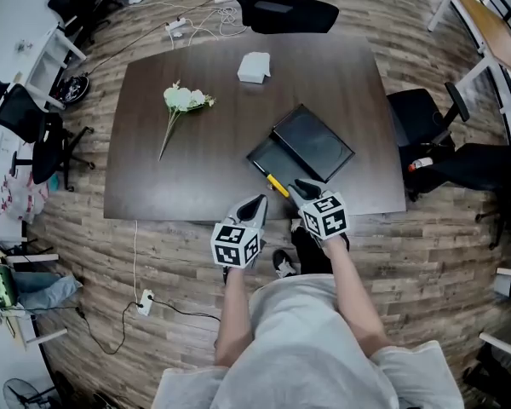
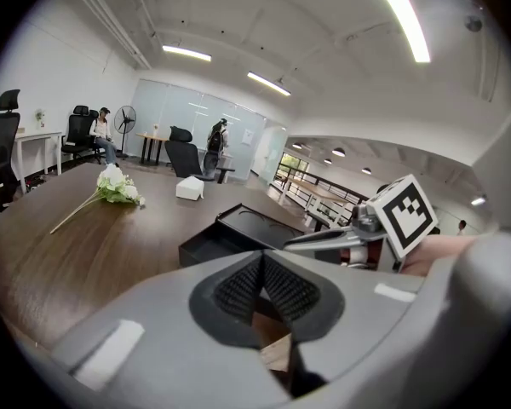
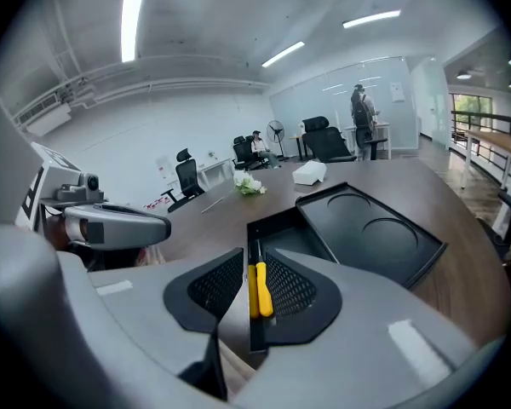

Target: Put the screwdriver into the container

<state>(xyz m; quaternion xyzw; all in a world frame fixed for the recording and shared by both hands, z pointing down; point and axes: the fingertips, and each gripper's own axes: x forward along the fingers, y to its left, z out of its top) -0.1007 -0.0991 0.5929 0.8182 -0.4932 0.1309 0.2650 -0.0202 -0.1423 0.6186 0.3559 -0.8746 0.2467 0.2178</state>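
Across the dark tabletop (image 1: 196, 186), the yellow screwdriver (image 3: 259, 290) lies inside the black container (image 1: 262, 154), lengthwise along its near-left wall, dead ahead of the released right claw (image 3: 254, 273); the left claw (image 2: 262, 269) sits clenched and empty

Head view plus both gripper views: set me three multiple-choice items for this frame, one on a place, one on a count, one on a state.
1. Where is the screwdriver? A on the lid; B at the near end of the container, by the right gripper; C in the jaws of the left gripper.
2. How many round recesses has the lid? A one; B two; C four.
3. How do the left gripper's jaws stand? A wide apart; B on the screwdriver; C together, nothing between.
Answers: 1 B, the head view shows its yellow handle there; 2 B, the right gripper view shows two circles; 3 C, the left gripper view shows the jaws meeting.
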